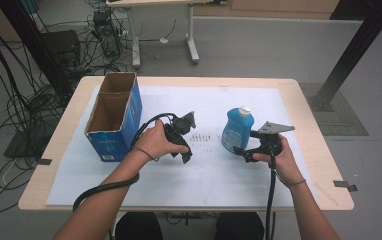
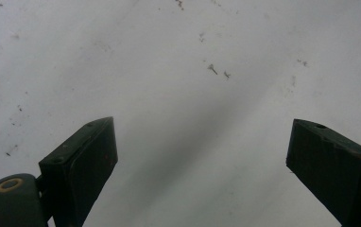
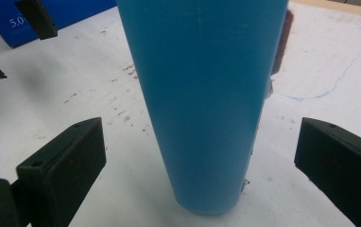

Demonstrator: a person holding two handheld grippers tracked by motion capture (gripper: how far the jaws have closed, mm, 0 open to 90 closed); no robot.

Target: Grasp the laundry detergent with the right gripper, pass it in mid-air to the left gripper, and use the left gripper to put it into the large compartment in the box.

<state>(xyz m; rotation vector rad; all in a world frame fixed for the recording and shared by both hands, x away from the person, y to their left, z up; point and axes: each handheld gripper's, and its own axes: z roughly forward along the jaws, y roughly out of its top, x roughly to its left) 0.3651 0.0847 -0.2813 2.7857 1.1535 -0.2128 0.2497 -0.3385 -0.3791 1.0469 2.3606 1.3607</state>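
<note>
Right gripper [image 3: 202,156] open, jaws either side of upright blue bottle [image 3: 202,94], not touching. Left gripper [image 2: 202,156] open over bare mat. Step: approach before grasp. Next: close squarely on bottle.

black grippers [image 1: 181,142], trailing cables, grey plate, wristbands

Readable only as white digits "5.0" on the side of the blue cardboard box [image 3: 51,16], cut off at the frame's edge in the right gripper view. Pale print low on the same box's front in the high view, too blurred to read.
</note>
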